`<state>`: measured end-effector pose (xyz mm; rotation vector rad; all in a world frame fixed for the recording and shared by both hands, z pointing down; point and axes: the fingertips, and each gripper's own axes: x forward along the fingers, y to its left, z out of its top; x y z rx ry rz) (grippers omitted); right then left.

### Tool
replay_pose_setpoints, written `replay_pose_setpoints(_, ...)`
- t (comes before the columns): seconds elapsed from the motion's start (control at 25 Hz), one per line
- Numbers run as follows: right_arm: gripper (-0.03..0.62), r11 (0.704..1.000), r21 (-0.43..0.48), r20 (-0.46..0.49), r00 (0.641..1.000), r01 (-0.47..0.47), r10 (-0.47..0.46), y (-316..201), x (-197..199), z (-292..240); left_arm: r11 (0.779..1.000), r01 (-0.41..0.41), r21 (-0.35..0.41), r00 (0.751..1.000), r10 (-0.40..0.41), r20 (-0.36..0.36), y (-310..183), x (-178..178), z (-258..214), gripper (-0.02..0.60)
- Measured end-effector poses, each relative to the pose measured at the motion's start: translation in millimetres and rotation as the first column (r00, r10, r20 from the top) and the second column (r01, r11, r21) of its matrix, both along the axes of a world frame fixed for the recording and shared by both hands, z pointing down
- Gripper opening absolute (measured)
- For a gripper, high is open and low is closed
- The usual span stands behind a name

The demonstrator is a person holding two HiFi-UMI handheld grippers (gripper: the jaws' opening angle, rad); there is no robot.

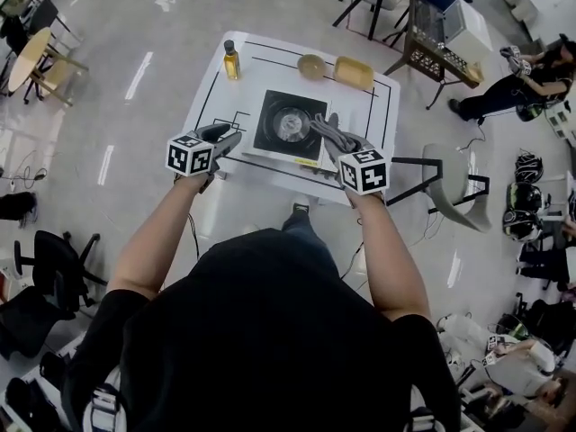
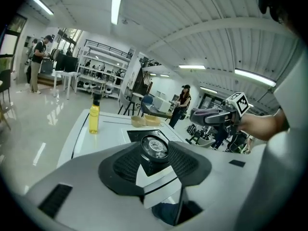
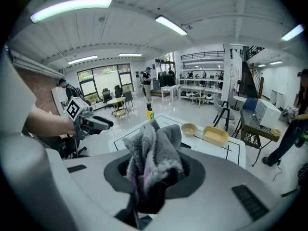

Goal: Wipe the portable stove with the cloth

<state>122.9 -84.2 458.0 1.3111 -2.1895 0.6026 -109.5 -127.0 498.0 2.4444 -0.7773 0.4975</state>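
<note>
Right gripper view, tool (image 3: pixel 150 179) clamping cloth (image 3: pixel 155 150)

Grey cloth (image 3: pixel 154 153), black stove (image 1: pixel 290 124), white black-lined table (image 1: pixel 279 75), yellow bottle (image 1: pixel 231 61).

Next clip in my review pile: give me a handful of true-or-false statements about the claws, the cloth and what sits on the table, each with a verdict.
1. The right claw is shut on the cloth. True.
2. The left claw holds the bottle. False: the left claw is open and empty, and the bottle stands on the table near its far left corner.
3. The cloth lies spread flat on the stove. False: it is bunched up in the right claw, held off the stove.
4. A bowl and a yellow container sit side by side near the table's far edge. True.
</note>
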Motion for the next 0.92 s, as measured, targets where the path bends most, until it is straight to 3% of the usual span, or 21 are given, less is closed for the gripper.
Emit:
replay_pose_setpoints(0.4,0.114,0.983,0.156,0.081,0.993,-0.092,0.08,23.2,26.2,-82.1,0.986,0.0,0.167,0.998,0.011,-0.07,13.2,-13.4,-92.5,0.193)
replay_pose_setpoints(0.6,0.114,0.963,0.217,0.123,0.983,-0.161,0.137,34.8,37.7,-99.5,0.977,0.011,0.211,0.997,0.005,-0.076,15.5,-20.2,-107.6,0.192)
replay_pose_setpoints(0.92,0.114,0.946,0.233,0.16,0.969,-0.223,0.189,48.7,49.2,-104.7,0.971,-0.008,0.239,0.998,0.022,-0.056,20.8,-15.9,-119.8,0.192)
